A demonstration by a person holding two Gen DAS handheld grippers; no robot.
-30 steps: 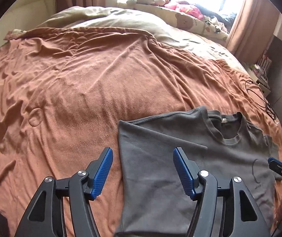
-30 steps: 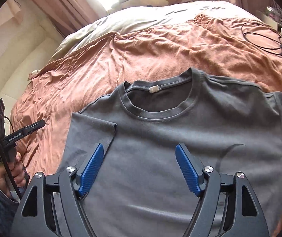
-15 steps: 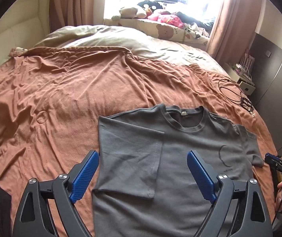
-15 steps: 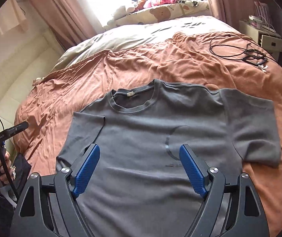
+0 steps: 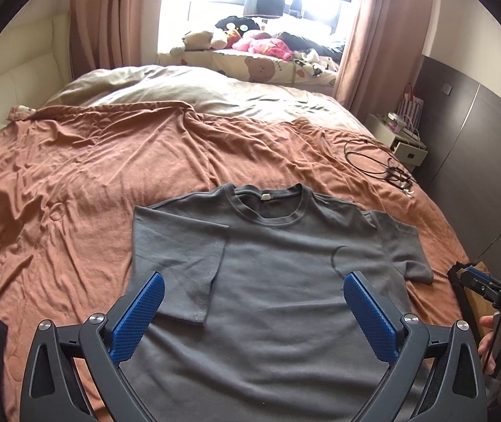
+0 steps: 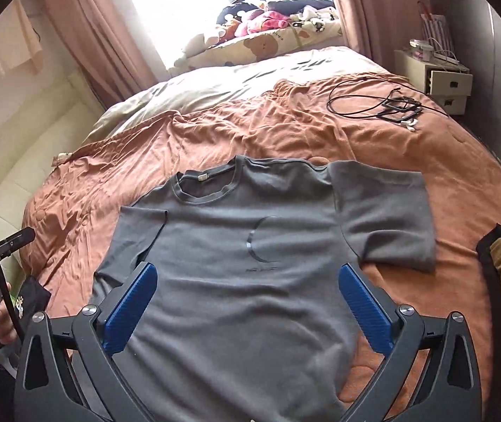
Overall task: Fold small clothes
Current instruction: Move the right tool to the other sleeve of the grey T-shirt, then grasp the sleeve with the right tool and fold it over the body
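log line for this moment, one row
stage: one sleeve folded in | grey t-shirt: flat on bed | left gripper: open, empty | right gripper: open, empty

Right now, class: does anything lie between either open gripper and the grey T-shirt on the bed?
Nothing visible does. The left gripper and right gripper both hang open above the T-shirt, with only air between. The cables lie farther up the blanket, clear of the shirt.

The T-shirt [image 5: 278, 281] lies flat on the bed [image 5: 75, 183] in front of me, its neck at the far end. One sleeve is folded over its chest. Cables [image 6: 384, 105] lie behind it, to the right, and pillows [image 5: 261, 66] sit farthest back.
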